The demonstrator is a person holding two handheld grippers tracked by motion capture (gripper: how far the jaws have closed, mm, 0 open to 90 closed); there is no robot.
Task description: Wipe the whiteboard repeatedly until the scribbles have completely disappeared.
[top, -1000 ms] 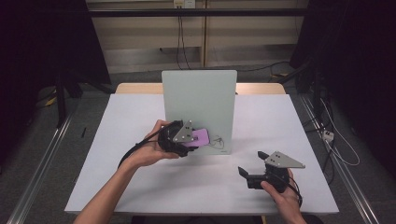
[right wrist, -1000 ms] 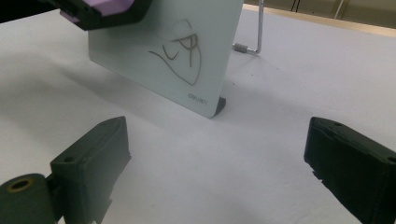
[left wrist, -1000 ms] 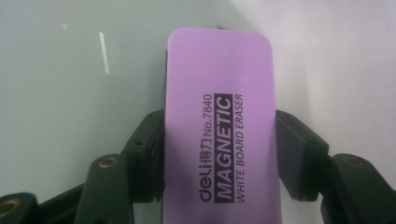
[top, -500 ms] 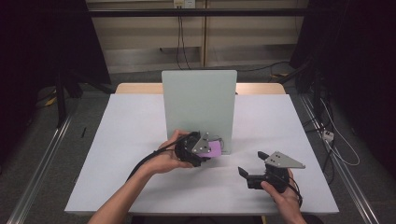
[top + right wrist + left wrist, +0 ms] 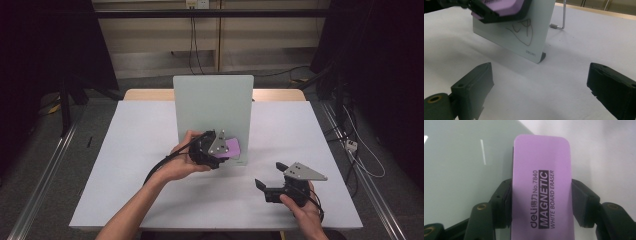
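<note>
A pale green whiteboard (image 5: 212, 107) stands upright on a stand at the table's middle; black scribbles (image 5: 522, 28) mark its lower right part. My left gripper (image 5: 223, 150) is shut on a purple magnetic eraser (image 5: 541, 187), pads clamped on its long sides. The eraser (image 5: 233, 147) is held against the board's lower right area, over the marks. In the right gripper view the eraser (image 5: 501, 5) sits at the top, just above the scribbles. My right gripper (image 5: 267, 185) rests near the table's front right, jaws wide open with nothing between them.
The white table (image 5: 125, 150) stretches to both sides of the board. A metal stand leg (image 5: 562, 17) props the board from behind. Rails and cables run along the floor at both sides of the table.
My left gripper slid the eraser rightward across the board's lower part, towards its right edge. The right gripper stayed put.
</note>
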